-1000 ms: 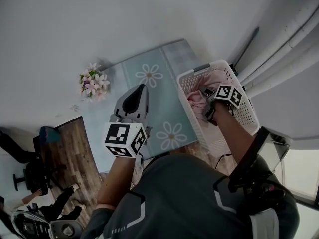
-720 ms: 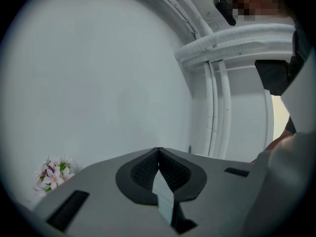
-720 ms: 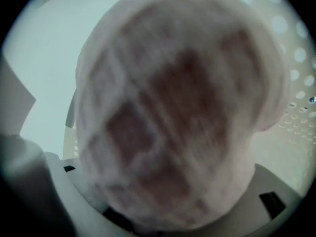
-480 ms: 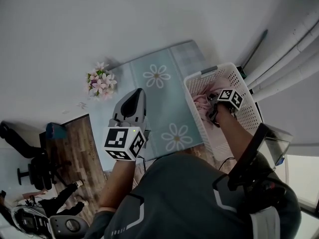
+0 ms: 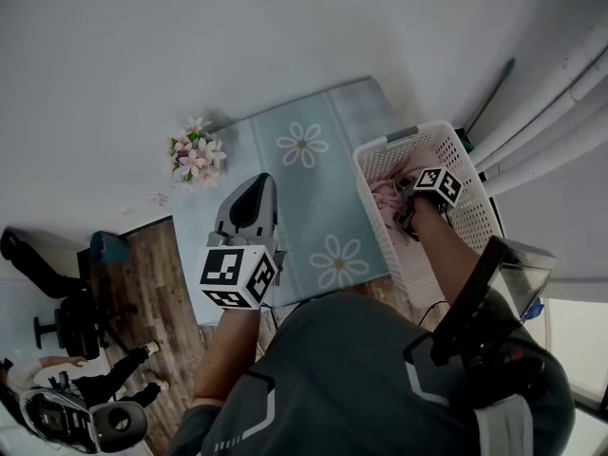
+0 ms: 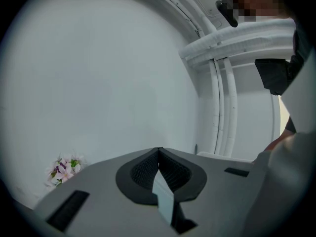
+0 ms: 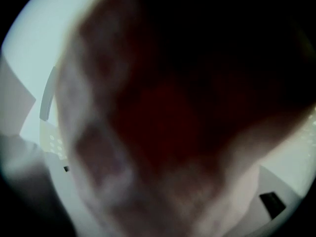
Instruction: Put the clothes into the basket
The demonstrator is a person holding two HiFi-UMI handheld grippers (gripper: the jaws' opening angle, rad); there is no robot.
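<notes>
A white wall backs the daisy-print desk (image 5: 285, 188); the white basket (image 5: 418, 131) sits at its right edge, with open cover left of it. The left tool (image 5: 258, 186) hovers clenched, empty. The head view alone shows the right tool (image 5: 404, 212) among crumpled pink clothes (image 5: 385, 196) in the basket; its own view is blurred cloth, so I cannot tell its grip.

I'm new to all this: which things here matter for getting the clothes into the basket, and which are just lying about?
Job: white basket, pink clothes inside it, right gripper down among them, left gripper.
Lying about: flowers, daisy mat, wall pipes, office chair.
</notes>
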